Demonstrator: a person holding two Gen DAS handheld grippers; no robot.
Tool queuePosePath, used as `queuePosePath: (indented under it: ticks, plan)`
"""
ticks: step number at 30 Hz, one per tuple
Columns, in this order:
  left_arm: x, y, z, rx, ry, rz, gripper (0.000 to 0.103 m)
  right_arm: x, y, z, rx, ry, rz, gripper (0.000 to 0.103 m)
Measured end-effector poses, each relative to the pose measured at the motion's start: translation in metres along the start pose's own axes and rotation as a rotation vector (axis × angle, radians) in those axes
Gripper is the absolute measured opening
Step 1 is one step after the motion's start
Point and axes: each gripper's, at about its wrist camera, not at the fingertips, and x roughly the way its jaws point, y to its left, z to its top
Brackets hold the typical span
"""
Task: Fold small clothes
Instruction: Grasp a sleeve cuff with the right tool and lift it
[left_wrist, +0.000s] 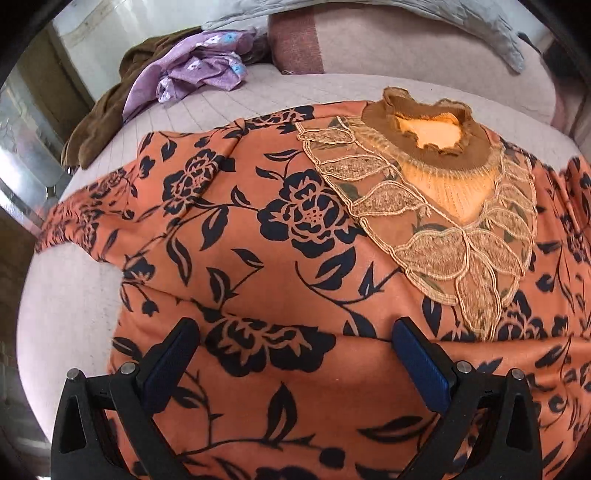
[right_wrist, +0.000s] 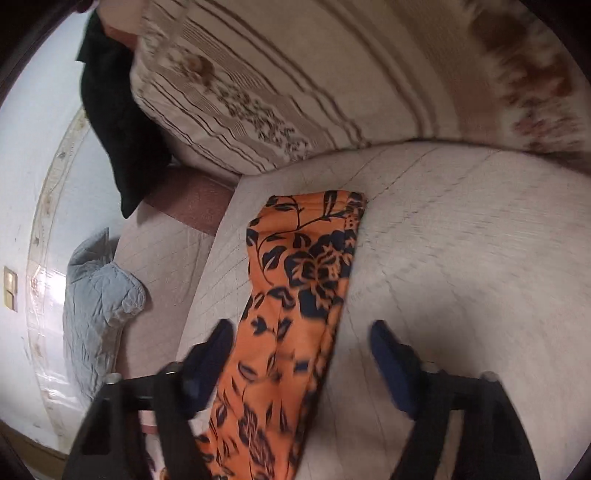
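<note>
- Two sets of tongs, both spread wide and holding nothing: your left gripper (left_wrist: 293, 345) hangs over the body of the orange floral top (left_wrist: 280, 236), and your right gripper (right_wrist: 301, 350) straddles its sleeve (right_wrist: 306, 280).
- The top lies face up across the pale bed cover (left_wrist: 66, 295), collar away from you in the left view; the sleeve stretches out flat on the cover in the right view.
- If you close the left tongs where they are, you may pinch only the upper layer. The fabric looks soft and thin, so the back layer could stay behind and the fold would come out skewed.
- The lace collar panel (left_wrist: 436, 229) looks delicate. Drag a finger across it and the cord edging could snag.
- On the right, the sleeve sits nearer one finger than the other. Close off centre and it may slip out or bunch.
- The right view is blurred, which suggests the gripper is moving; grabbing like that could miss the sleeve edge.
- The purple garment (left_wrist: 199, 70) and brown garment (left_wrist: 107, 110) lie well apart at the far side; a wide sweep could pull them in.
</note>
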Motion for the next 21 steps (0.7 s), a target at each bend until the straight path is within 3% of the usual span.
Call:
queuePosePath:
  ticks: [4,6,7,8,11,14,18,21]
  plan:
    - [0.004,0.004,-0.001,-0.066,0.005,-0.023,0.103,0.019,0.003,0.011,-0.040,-0.033,0.000,0.069]
    - [0.004,0.004,-0.002,-0.078,0.002,-0.024,0.103,0.029,0.012,0.012,-0.092,-0.036,-0.019,0.059]
    - [0.004,0.003,-0.003,-0.079,-0.002,-0.021,0.103,0.033,0.015,0.010,-0.120,-0.025,-0.034,0.032]
    - [0.005,0.003,-0.003,-0.080,-0.006,-0.022,0.103,0.037,0.015,0.008,-0.134,-0.002,-0.052,0.014]
    - [0.006,0.003,-0.003,-0.093,0.005,-0.026,0.103,0.033,0.027,0.000,-0.173,-0.040,-0.080,0.010]
    - [0.003,0.007,-0.001,-0.085,0.043,-0.036,0.103,0.005,0.066,-0.015,-0.266,-0.089,-0.021,0.010]
    - [-0.012,0.024,0.010,-0.077,-0.019,0.013,0.103,-0.042,0.123,-0.053,-0.313,-0.087,0.180,0.009]
    - [-0.033,0.044,0.019,-0.082,-0.108,0.094,0.103,-0.076,0.169,-0.104,-0.373,-0.029,0.349,0.009]
